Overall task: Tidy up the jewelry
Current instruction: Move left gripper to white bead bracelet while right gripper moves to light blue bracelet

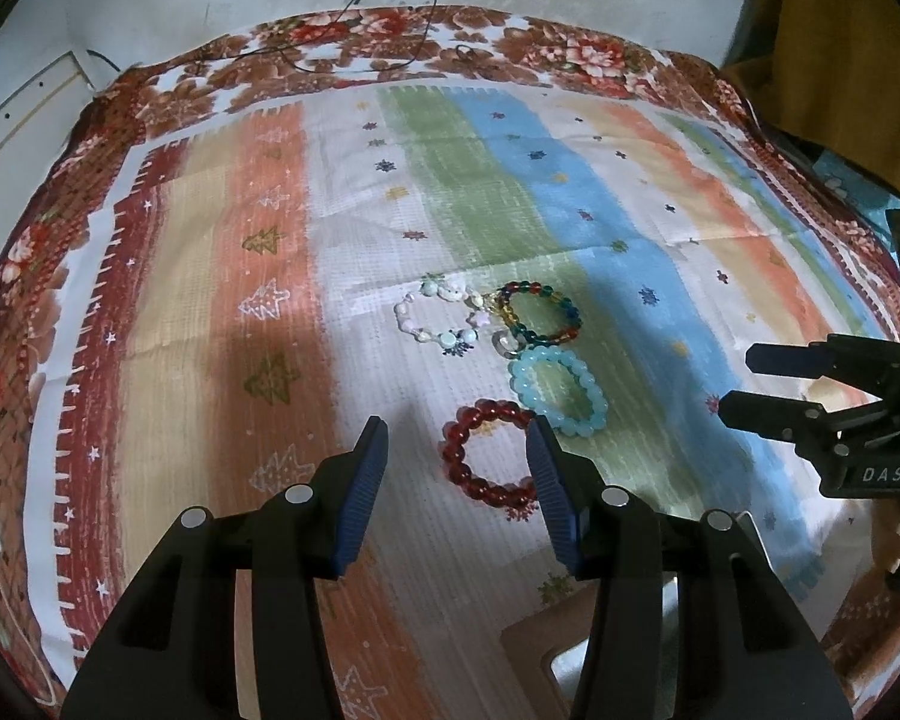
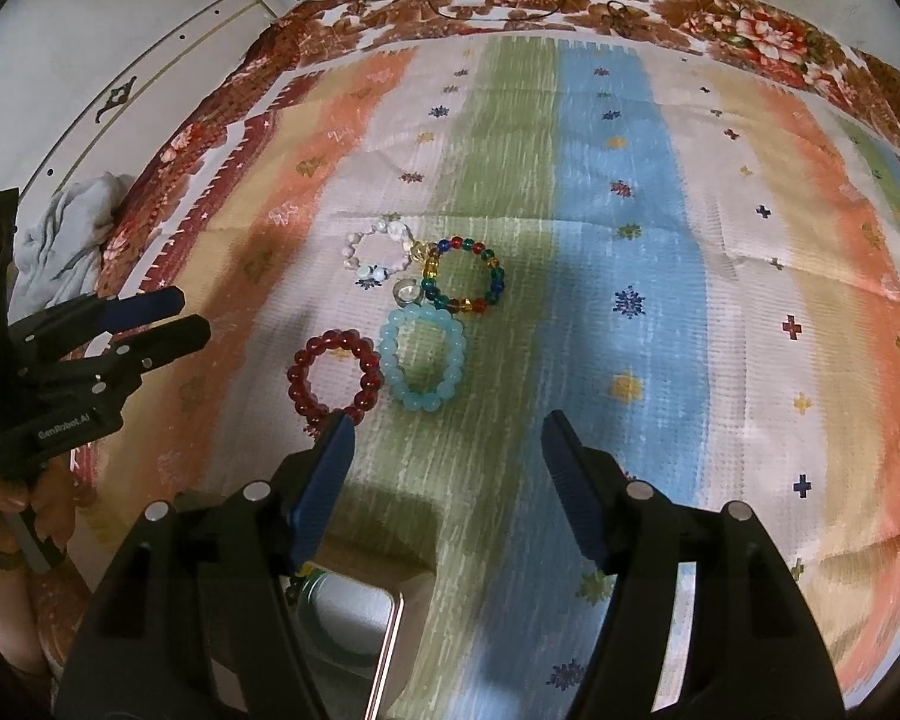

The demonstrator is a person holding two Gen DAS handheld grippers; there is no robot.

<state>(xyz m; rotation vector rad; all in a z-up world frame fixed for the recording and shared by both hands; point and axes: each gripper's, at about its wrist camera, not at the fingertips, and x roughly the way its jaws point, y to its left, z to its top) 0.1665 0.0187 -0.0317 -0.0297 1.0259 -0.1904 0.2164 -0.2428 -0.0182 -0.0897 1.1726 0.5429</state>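
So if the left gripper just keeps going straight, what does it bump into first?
Probably the red bead bracelet. It lies on the cloth just ahead of the left gripper, partly between its open jaws and closer to the right one. Height above the cloth is unclear. The light blue bracelet lies just past it.

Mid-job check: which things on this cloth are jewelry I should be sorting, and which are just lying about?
For the job:
red bead bracelet
pale blue bead bracelet
multicolour bead bracelet
white bead bracelet
small clear ring
tray

Lying about:
black cable
crumpled grey cloth
mustard fabric
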